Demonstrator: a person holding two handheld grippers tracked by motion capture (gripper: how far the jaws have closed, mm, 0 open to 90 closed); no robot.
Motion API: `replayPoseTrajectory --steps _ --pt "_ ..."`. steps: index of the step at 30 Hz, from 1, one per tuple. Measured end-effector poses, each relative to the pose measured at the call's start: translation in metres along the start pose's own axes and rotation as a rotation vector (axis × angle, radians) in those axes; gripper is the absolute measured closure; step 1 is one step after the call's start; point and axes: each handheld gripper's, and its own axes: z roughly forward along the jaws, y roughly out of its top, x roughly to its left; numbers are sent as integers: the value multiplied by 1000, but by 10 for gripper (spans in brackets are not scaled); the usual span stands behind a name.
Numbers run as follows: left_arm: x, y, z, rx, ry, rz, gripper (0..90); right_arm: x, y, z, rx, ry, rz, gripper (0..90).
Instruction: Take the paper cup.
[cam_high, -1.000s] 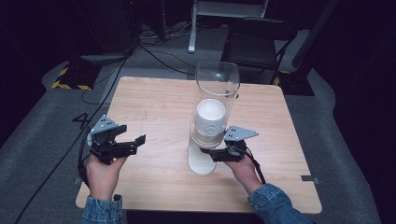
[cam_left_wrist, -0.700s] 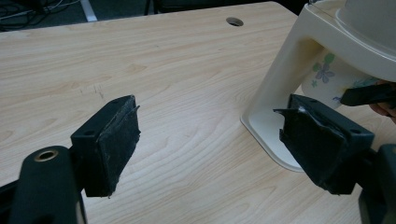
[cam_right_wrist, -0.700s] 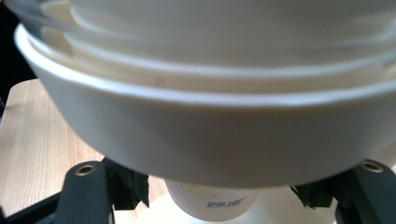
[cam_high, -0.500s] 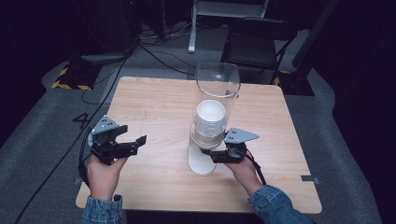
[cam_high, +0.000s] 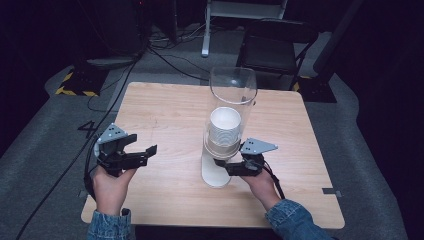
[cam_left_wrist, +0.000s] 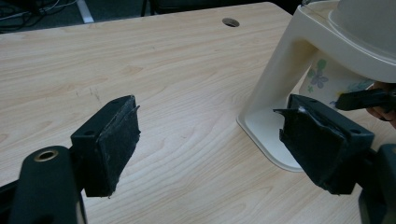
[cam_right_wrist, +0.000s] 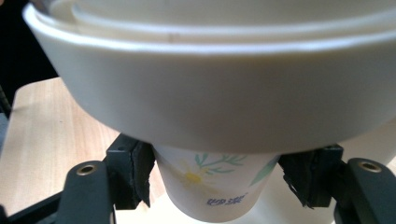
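A cup dispenser stands mid-table: a clear tube on a cream stand, with a stack of white paper cups inside. The lowest cup, printed with flowers, pokes out under the cream ring. My right gripper is shut on that cup, one pad on each side; in the high view this gripper reaches in from the right under the tube. My left gripper hovers open over the table to the left, and in the left gripper view its jaws hold nothing.
The wooden table has a small cable hole near its far edge. A dark chair and cables lie on the floor beyond. The person's denim sleeves come in at the near edge.
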Motion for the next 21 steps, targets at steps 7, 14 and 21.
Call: replayPoseTrajectory --steps 7,14,21 --pt "-1 1 0 -2 -3 7 195 -4 -2 2 -14 -18 -65 329" --pt "-1 1 1 2 -10 3 195 -2 -3 2 -19 -21 -54 328" --pt "-3 1 3 9 -16 11 195 0 -6 3 -30 -18 -15 328"
